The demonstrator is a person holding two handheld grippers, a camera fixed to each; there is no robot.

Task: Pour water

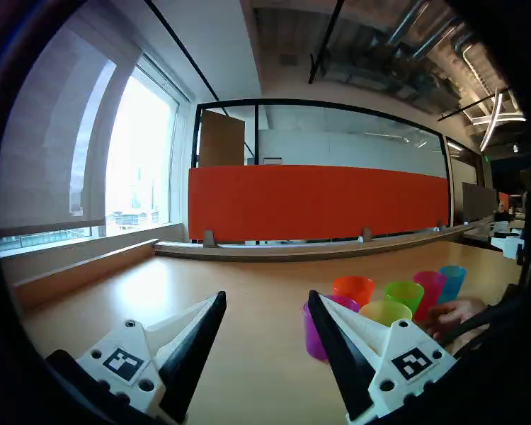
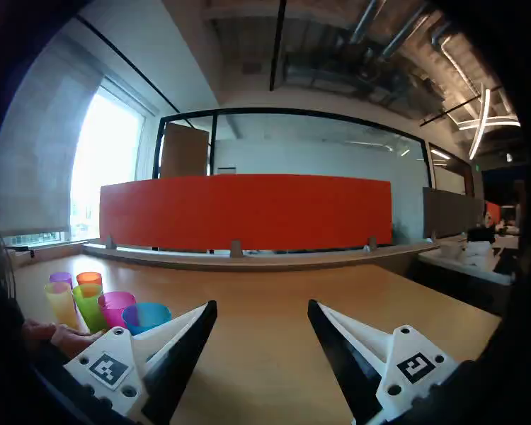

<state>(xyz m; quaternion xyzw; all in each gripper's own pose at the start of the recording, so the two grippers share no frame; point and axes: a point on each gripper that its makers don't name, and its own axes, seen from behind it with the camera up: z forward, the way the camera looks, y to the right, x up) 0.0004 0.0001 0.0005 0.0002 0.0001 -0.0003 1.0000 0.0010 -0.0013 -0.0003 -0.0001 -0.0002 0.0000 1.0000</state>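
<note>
Several coloured plastic cups stand clustered on the wooden table (image 1: pixel 251 297). In the left gripper view the purple cup (image 1: pixel 313 333), orange cup (image 1: pixel 352 288), yellow cup (image 1: pixel 384 312), green cup (image 1: pixel 403 293), pink cup (image 1: pixel 429 285) and blue cup (image 1: pixel 452 279) sit to the right, partly behind my right finger. My left gripper (image 1: pixel 265 301) is open, nothing between its fingers. In the right gripper view the cups sit at the lower left: purple (image 2: pixel 60 279), orange (image 2: pixel 89 278), yellow (image 2: pixel 60 301), green (image 2: pixel 90 303), pink (image 2: pixel 115 307), blue (image 2: pixel 146 316). My right gripper (image 2: pixel 262 306) is open and empty.
A hand (image 1: pixel 455 315) rests beside the cups; the same hand (image 2: pixel 56 338) shows at the lower left of the right gripper view. An orange divider panel (image 1: pixel 315 202) runs along the table's far edge. A window (image 1: pixel 134 163) is at the left. Other desks (image 2: pixel 471 258) stand at the right.
</note>
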